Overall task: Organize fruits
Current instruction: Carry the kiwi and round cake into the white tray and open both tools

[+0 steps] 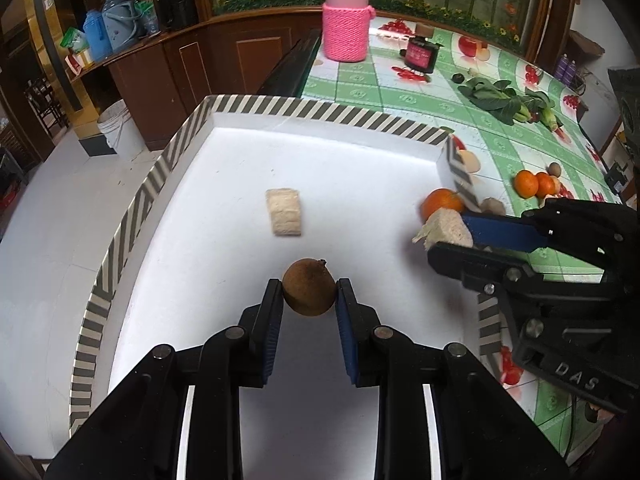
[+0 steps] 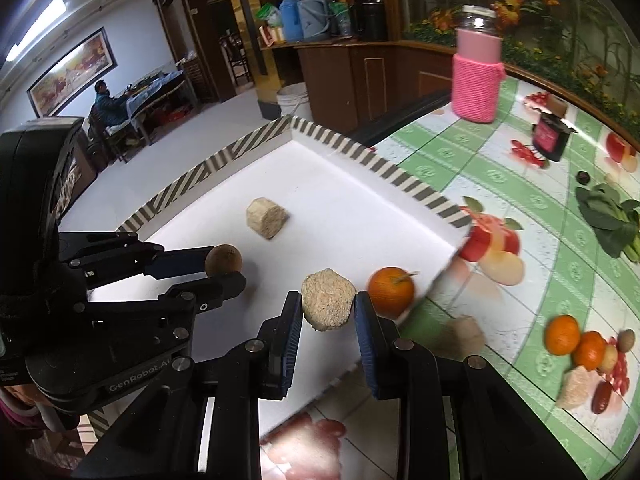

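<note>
My left gripper is shut on a round brown fruit, held just above the white floor of the striped-rim tray. In the right wrist view the same brown fruit sits between the left gripper's fingers. My right gripper is shut on a pale beige fibrous chunk, also over the tray near its right edge. That chunk shows in the left wrist view too. An orange lies in the tray beside it. A second beige chunk rests mid-tray.
On the green checked tablecloth to the right lie two oranges, a small brown fruit, another beige chunk, leafy greens, a dark bottle and a pink knit-covered jar. A person sits far back left.
</note>
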`<action>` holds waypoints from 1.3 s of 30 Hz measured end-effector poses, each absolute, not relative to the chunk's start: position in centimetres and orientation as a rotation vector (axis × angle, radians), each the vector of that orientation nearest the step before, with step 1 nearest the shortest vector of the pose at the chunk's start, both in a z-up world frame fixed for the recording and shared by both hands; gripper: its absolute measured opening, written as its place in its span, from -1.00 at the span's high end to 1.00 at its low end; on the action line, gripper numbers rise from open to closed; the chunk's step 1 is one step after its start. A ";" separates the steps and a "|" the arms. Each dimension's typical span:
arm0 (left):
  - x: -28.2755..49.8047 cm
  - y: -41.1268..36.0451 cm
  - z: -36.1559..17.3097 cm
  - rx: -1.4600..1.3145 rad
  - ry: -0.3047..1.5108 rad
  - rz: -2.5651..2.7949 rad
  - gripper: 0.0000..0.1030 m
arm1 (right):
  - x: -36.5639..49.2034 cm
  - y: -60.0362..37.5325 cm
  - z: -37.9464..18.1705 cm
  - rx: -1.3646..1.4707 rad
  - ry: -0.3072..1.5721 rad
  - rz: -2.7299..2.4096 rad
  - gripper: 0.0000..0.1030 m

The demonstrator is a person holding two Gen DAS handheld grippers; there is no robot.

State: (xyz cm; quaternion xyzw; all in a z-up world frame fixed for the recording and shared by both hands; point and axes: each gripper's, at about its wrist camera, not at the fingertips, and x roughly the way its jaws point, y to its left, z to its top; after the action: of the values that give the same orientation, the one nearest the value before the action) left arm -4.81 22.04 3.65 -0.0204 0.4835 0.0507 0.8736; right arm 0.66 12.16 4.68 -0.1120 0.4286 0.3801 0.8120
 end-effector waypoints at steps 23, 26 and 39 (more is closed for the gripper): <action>-3.9 23.4 2.8 -0.089 1.030 0.204 0.44 | -0.1 13.4 3.2 -0.227 0.946 0.833 0.37; -4.2 23.3 3.1 -0.100 1.016 0.204 -0.18 | -0.3 12.5 3.9 -0.204 0.933 0.832 0.29; -4.8 18.6 5.7 -0.072 0.940 0.140 -0.32 | -1.1 5.4 6.9 -0.084 0.867 0.747 -0.02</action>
State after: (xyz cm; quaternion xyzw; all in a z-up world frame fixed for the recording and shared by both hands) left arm -4.82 18.57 5.65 -0.0347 0.4523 0.0674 0.8886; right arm -1.06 5.38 6.88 -0.0397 0.4103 0.3534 0.8398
